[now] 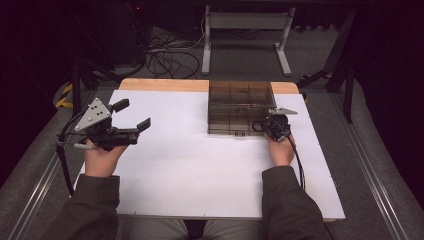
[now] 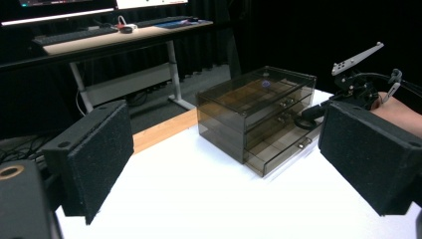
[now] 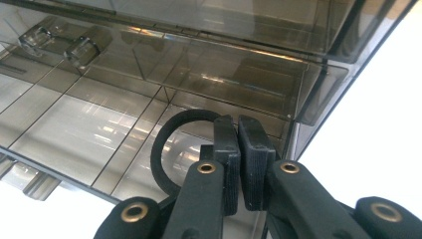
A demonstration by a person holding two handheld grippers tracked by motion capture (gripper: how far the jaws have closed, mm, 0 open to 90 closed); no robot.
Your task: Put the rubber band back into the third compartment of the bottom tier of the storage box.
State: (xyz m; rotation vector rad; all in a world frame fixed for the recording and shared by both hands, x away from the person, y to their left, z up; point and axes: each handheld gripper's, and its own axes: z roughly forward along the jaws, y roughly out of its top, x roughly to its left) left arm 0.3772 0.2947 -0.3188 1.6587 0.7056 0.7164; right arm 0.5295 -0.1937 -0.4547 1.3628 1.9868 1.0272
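Observation:
A smoky see-through drawer box (image 1: 241, 100) stands at the back middle of the white table top (image 1: 190, 165). Its bottom drawer (image 2: 278, 152) is pulled out and shows divided compartments (image 3: 74, 124). My right gripper (image 1: 267, 125) is at the box's front right corner, over the pulled-out drawer. It is shut (image 3: 239, 127) on a black elastic ring (image 3: 161, 149), which hangs to the left of the jaws above a compartment. The ring (image 2: 303, 121) also shows from the left gripper view. My left gripper (image 1: 134, 114) hovers at the table's left side, open (image 2: 226, 124), with nothing between its pads.
The table's wooden strip (image 1: 160, 85) runs behind the box. Beyond it stand a desk frame (image 1: 245, 30) and loose cables (image 1: 165, 55) on the floor. A desk with a keyboard (image 2: 74, 35) shows in the left gripper view.

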